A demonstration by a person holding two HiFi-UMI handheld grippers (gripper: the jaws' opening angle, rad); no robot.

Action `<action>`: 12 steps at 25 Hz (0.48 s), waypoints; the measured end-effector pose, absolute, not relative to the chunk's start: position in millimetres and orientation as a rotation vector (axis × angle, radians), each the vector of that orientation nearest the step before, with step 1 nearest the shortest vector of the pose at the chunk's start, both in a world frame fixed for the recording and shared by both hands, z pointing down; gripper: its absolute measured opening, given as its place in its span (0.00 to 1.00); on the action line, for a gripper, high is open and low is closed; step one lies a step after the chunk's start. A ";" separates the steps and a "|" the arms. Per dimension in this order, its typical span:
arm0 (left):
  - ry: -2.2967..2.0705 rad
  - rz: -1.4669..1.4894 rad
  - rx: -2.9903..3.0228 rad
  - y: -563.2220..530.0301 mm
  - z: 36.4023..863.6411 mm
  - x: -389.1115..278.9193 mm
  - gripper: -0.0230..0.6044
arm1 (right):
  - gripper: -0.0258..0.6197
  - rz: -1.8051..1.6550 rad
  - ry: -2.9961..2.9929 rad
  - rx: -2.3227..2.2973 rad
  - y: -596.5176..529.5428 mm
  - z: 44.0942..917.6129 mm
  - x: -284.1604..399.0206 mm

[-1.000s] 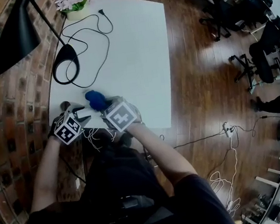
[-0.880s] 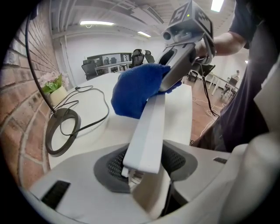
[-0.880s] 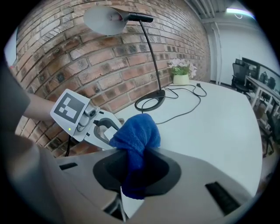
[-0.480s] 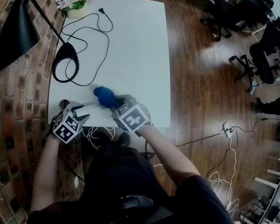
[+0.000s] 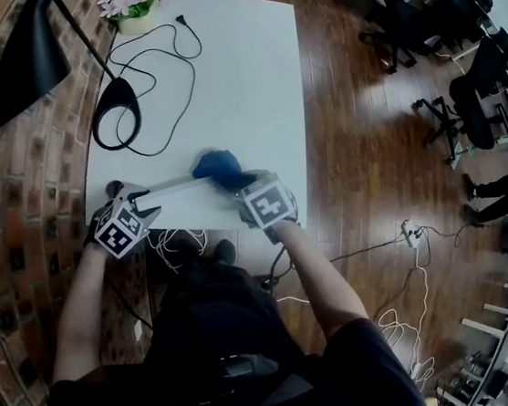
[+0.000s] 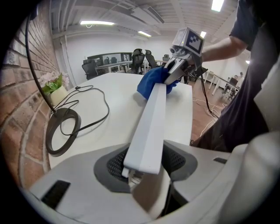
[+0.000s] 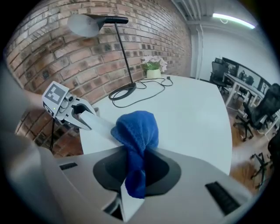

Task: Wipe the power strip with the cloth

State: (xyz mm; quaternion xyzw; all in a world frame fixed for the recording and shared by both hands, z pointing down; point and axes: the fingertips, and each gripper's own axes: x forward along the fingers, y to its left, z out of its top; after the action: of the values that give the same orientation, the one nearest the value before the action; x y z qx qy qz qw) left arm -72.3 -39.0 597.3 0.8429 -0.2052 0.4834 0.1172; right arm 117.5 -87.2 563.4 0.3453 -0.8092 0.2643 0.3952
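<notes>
A long white power strip (image 5: 179, 190) lies near the front edge of the white table (image 5: 239, 80). My left gripper (image 5: 139, 205) is shut on its left end. In the left gripper view the power strip (image 6: 151, 122) runs away from the left gripper (image 6: 146, 164) toward the blue cloth (image 6: 151, 83). My right gripper (image 5: 233, 180) is shut on the bunched cloth (image 5: 217, 165), which rests on the strip's right end. In the right gripper view the cloth (image 7: 135, 131) fills the right gripper (image 7: 135, 168), with the strip (image 7: 98, 124) leading off to the left gripper (image 7: 74, 111).
A black desk lamp (image 5: 22, 70) stands with its round base (image 5: 119, 113) at the table's left, its black cable (image 5: 168, 65) looping across the top. A flower pot (image 5: 129, 6) sits at the far corner. A brick wall runs along the left. Cables (image 5: 414, 237) and office chairs (image 5: 472, 106) occupy the wooden floor.
My right gripper has slid the blue cloth to the right along the power strip, away from the left gripper. The left gripper has kept still on the strip's end.
</notes>
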 end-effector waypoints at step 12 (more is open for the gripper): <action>-0.576 1.549 2.412 -41.2 597.8 -67.0 0.37 | 0.15 0.730 -1.995 0.937 -78.6 576.8 148.6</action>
State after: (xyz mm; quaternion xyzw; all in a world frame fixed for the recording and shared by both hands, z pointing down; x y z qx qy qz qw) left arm -67.0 -41.2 597.8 0.8200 -0.1958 0.5267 0.1089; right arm 148.6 -78.6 576.8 0.3700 -0.7882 0.2882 0.3985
